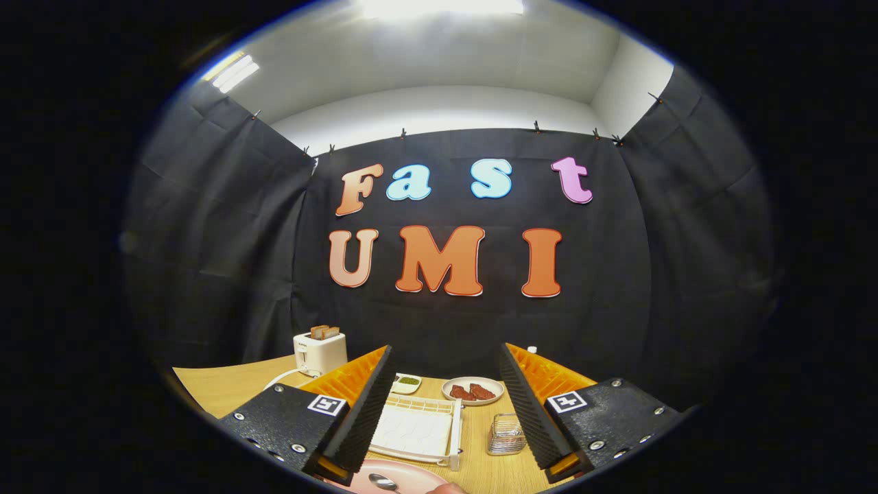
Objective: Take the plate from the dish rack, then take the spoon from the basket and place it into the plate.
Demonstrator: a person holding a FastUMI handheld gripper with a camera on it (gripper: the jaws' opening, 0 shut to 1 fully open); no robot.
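Observation:
A pink plate lies on the wooden table close below my gripper, between and under the finger bases. A metal spoon rests in it. A white dish rack stands on the table just ahead, between my fingers, with no plate in it. A small wire basket sits to its right, beside my right finger. My gripper is open, raised above the table, with nothing between its fingers.
A white toaster with bread slices stands at the far left of the table. A round plate with brown pieces of food and a small white dish with something green sit beyond the rack.

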